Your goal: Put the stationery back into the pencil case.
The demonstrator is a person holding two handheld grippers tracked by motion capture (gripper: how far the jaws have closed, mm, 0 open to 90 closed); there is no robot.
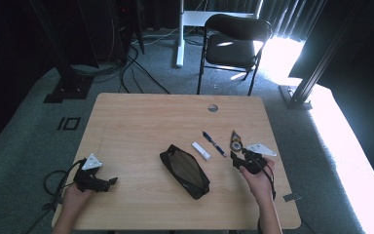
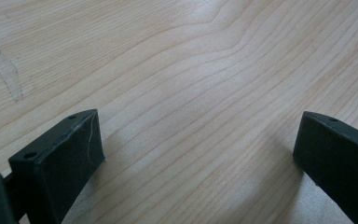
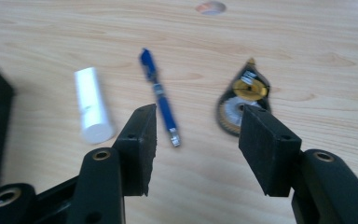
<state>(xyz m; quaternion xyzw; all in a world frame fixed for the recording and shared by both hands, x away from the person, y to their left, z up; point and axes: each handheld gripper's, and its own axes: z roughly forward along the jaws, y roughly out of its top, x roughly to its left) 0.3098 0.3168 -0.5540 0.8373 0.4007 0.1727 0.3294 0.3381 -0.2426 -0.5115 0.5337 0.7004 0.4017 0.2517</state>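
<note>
1. My right gripper (image 3: 196, 140) hangs low over the table with its jaws apart and nothing between them. Just ahead of it lie the blue pen (image 3: 160, 95) and the correction tape dispenser (image 3: 243, 95).
2. My left gripper (image 2: 196, 149) sits near the table's left front corner, jaws spread wide over bare wood, holding nothing.
3. The likely job is packing the small items into the black pencil case (image 1: 184, 170), which lies open near the middle of the table (image 1: 126, 126), between my two hands.
4. I judge the packing barely begun: the pen, the tape dispenser and the white tube (image 3: 92, 105) all lie loose on the wood, right of the case. Whether anything is inside the case I cannot tell.
5. Nothing blocks the way from these items to the case. Beyond the table stands a black chair (image 1: 233, 41).
</note>
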